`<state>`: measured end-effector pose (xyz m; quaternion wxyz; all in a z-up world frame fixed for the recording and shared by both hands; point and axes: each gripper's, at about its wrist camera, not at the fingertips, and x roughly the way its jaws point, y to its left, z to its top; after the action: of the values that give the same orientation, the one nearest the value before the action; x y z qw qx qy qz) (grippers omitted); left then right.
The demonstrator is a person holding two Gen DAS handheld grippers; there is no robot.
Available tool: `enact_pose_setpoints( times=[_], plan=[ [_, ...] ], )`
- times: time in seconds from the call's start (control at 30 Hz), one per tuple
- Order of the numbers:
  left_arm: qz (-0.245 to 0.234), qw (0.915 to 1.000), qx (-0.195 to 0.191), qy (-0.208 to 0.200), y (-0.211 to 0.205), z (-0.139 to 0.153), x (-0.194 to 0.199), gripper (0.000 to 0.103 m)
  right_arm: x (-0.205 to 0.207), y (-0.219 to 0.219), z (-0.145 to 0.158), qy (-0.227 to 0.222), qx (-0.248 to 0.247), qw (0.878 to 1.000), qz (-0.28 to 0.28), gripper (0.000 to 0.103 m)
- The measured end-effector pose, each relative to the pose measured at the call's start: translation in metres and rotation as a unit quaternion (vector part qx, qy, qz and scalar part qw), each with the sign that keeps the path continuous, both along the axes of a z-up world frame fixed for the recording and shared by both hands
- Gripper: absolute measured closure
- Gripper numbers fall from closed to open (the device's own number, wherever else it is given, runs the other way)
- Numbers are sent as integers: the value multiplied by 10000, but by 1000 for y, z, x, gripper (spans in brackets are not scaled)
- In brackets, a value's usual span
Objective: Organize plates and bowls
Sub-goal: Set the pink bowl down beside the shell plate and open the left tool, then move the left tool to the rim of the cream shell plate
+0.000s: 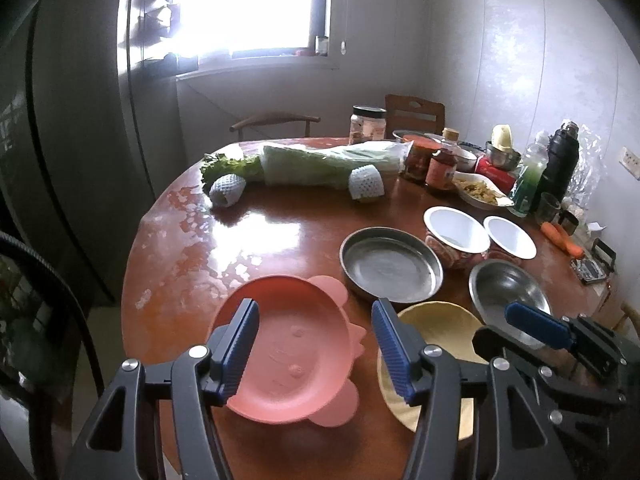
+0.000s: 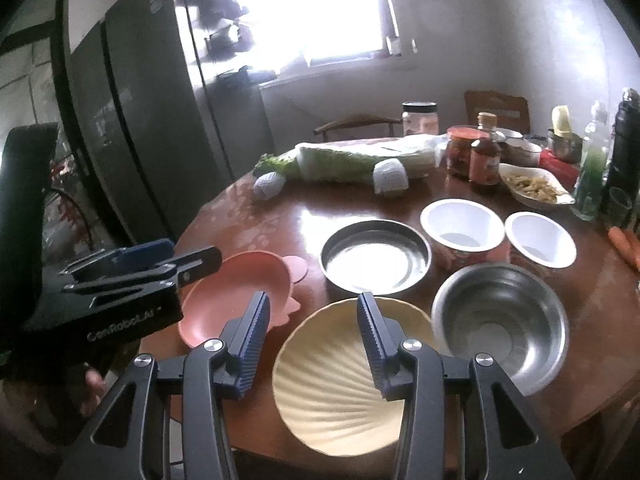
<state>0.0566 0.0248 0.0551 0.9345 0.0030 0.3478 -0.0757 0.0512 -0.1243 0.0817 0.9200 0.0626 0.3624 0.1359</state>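
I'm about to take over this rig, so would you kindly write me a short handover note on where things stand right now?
Left tool: open, empty, above the pink plate.
Right tool: open, empty, above the yellow shell-shaped plate.
On the round table: steel plate, steel bowl, two white bowls, all standing apart from one another.
Done: nothing stacked or grouped yet.
Left: gather plates together, bowls together.

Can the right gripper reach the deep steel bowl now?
Probably yes. The right gripper hangs open above the yellow plate, and the steel bowl sits just beside it, nothing between.
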Motion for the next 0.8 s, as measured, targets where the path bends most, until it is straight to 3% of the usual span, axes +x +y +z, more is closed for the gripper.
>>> enact_pose_setpoints(
  times=[0.07, 0.43, 0.8],
  plan=[
    [-37, 10000, -23, 26, -5, -1, -5, 45, -2, -4, 2, -3, 28, 10000, -40, 49],
    [-27, 10000, 0, 33, -20, -1, -19, 44, -17, -28, 13, -125, 114, 9997, -202, 49],
    [-18, 9991, -29, 434, -31, -30, -24, 44, -31, -48, 3, 23, 135, 9995, -294, 49]
  ],
)
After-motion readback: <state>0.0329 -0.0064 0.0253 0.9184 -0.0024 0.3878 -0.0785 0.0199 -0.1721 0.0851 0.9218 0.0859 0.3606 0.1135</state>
